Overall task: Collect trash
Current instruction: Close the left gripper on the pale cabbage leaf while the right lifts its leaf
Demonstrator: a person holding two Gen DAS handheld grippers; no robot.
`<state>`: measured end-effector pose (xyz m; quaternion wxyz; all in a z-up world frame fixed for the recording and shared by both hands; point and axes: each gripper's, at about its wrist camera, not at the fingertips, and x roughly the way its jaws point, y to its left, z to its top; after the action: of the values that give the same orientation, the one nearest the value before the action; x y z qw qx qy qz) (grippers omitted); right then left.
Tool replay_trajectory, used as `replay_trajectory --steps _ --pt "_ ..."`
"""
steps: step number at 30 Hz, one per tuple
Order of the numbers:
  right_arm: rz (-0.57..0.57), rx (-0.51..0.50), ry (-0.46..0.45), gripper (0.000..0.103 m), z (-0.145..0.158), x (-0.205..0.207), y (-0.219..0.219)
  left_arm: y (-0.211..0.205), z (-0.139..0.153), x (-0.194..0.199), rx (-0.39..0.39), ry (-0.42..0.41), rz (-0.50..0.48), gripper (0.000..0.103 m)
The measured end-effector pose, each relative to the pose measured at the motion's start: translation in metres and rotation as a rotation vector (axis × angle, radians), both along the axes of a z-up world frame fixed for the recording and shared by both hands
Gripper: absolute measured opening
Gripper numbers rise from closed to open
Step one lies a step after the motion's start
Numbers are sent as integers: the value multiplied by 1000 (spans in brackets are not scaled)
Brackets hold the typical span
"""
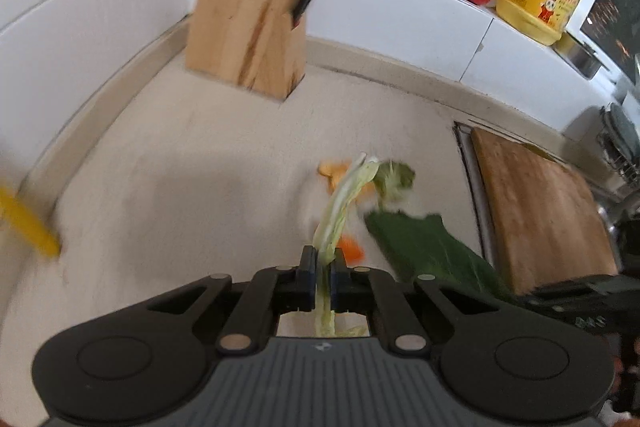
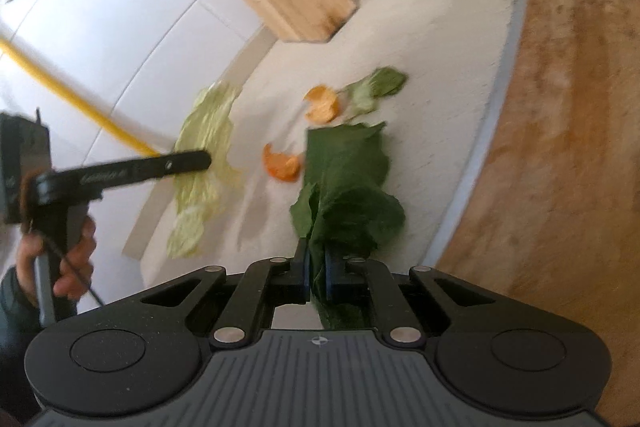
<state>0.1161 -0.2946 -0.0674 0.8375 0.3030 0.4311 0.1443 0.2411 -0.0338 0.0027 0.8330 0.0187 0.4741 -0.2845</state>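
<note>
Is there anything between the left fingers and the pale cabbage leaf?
No. The left gripper is shut on the pale cabbage leaf, with nothing between its fingers and the leaf. Likewise, the right gripper is shut on the dark green leaf.

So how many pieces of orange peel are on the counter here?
2. One peel lies beside the small torn leaf; the other peel lies nearer, left of the dark leaf. More may be hidden under leaves.

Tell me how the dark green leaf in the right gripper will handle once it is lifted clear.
Probably floppy: the dark green leaf already folds and crumples beyond the right gripper. Likely light, since thin. It may tear, as one edge looks ragged.
</note>
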Motion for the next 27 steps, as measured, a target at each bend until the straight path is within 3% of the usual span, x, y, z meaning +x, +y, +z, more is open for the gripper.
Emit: replay_trajectory --steps 3,6,7,9,10,11,12,15,23,24,25,27 --pt "44 -33 0 10 -2 0 14 13 -12 -31 30 32 52 4" --pt "84 -113 -9 20 -2 0 31 23 -25 -53 42 44 109 4" --pt "90 -150 -21 27 0 0 36 24 -28 -59 52 34 129 4" --pt "92 -207 -37 55 3 1 41 26 -31 -67 75 6 156 12" --pt "91 -228 -44 74 5 2 42 26 -32 -70 83 -9 165 17" --pt "81 -253 -57 76 7 3 43 26 -32 -74 96 -33 180 28" --pt "79 -289 -73 76 9 4 45 26 -32 -77 107 -56 194 36" --pt "86 -379 -124 78 14 7 51 25 -31 -89 147 -131 225 42" --pt "112 -474 -134 78 -1 18 60 22 -42 -93 131 -118 289 44" --pt "111 -481 -135 77 -1 18 62 22 -43 -93 122 -106 309 43" --pt "115 -487 -135 69 0 18 62 23 -46 -92 114 -79 327 40" --pt "124 -483 -135 44 1 16 63 23 -52 -94 90 -18 330 12"
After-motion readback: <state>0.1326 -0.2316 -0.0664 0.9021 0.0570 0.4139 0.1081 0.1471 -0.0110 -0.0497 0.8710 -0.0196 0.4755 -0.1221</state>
